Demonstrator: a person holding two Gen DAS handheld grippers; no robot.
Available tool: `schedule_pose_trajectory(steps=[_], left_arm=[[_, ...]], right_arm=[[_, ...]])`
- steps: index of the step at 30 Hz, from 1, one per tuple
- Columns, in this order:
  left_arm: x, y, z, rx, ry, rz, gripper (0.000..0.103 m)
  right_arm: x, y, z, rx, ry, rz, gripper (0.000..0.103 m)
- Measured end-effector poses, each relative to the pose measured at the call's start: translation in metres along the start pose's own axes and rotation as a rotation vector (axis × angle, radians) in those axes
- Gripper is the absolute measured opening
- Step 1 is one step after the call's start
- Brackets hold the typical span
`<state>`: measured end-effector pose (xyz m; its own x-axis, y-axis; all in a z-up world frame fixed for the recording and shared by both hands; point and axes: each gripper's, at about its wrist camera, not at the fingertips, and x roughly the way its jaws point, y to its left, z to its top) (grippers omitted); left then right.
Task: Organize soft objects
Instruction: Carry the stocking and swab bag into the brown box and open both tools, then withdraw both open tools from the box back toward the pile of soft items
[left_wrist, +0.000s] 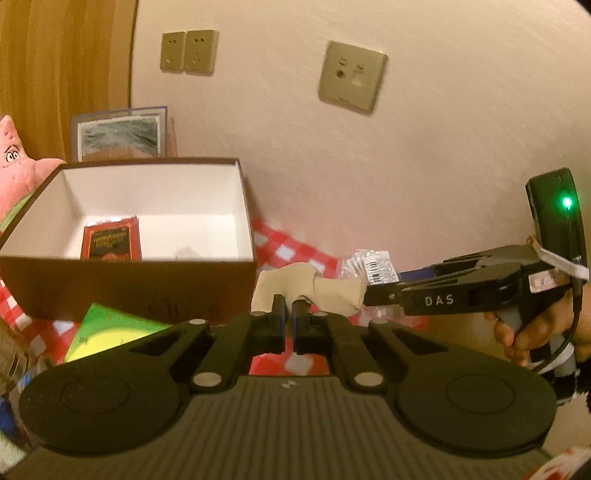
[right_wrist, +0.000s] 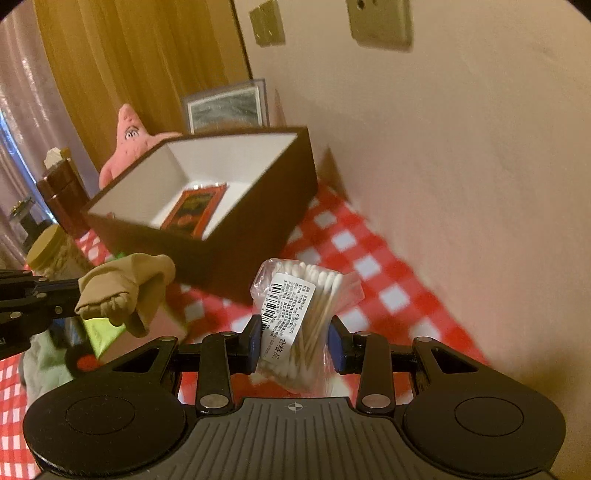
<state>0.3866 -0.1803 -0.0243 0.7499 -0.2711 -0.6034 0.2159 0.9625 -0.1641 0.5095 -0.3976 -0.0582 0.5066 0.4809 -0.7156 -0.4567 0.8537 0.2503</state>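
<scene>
both my grippers loaded beside the brown open-topped cardboard box (right_wrist: 236, 206)
my left gripper (left_wrist: 289, 308) pinches a beige cloth bundle (left_wrist: 310, 286); my right gripper (right_wrist: 295, 341) clamps a clear cotton-swab bag (right_wrist: 303, 317).

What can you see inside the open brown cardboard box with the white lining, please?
Inside the brown cardboard box lies a flat red packet, with a small pale item beside it. The near wall hides the rest of the floor.

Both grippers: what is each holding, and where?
Left gripper pinches the beige rolled sock at its lower edge. Right gripper clamps the clear bag of cotton swabs across its lower half.
</scene>
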Motion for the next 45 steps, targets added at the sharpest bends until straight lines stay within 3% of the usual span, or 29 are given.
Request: schedule_pose_trajectory(steps=[9, 17, 23, 28, 33, 34, 36, 39, 45], left_arm=[[0.036, 0.014, 0.052, -0.108, -0.055, 0.099, 0.004], [0.063, 0.045, 0.087, -0.2, -0.088, 0.247, 0.004], [0.08, 0.07, 0.098, -0.256, -0.073, 0.331, 0.006], [0.093, 0.089, 0.096, -0.352, -0.029, 0.336, 0.018], [0.096, 0.094, 0.089, -0.372, 0.006, 0.35, 0.019], [0.096, 0.094, 0.088, -0.372, 0.013, 0.356, 0.019], [0.096, 0.094, 0.086, -0.375, 0.022, 0.36, 0.02], [0.094, 0.091, 0.084, -0.371, 0.027, 0.365, 0.021], [0.091, 0.088, 0.08, -0.369, 0.033, 0.367, 0.022]], right_arm=[[0.04, -0.001, 0.072, -0.111, -0.076, 0.093, 0.037], [0.084, 0.013, 0.12, -0.194, -0.11, 0.191, 0.037], [0.112, 0.025, 0.14, -0.247, -0.101, 0.232, 0.037], [0.124, 0.03, 0.145, -0.267, -0.091, 0.252, 0.037], [0.132, 0.034, 0.146, -0.276, -0.089, 0.259, 0.038], [0.134, 0.035, 0.147, -0.28, -0.091, 0.261, 0.039], [0.136, 0.035, 0.147, -0.28, -0.108, 0.251, 0.054], [0.136, 0.035, 0.148, -0.273, -0.157, 0.253, 0.067], [0.133, 0.03, 0.151, -0.258, -0.15, 0.245, 0.068]])
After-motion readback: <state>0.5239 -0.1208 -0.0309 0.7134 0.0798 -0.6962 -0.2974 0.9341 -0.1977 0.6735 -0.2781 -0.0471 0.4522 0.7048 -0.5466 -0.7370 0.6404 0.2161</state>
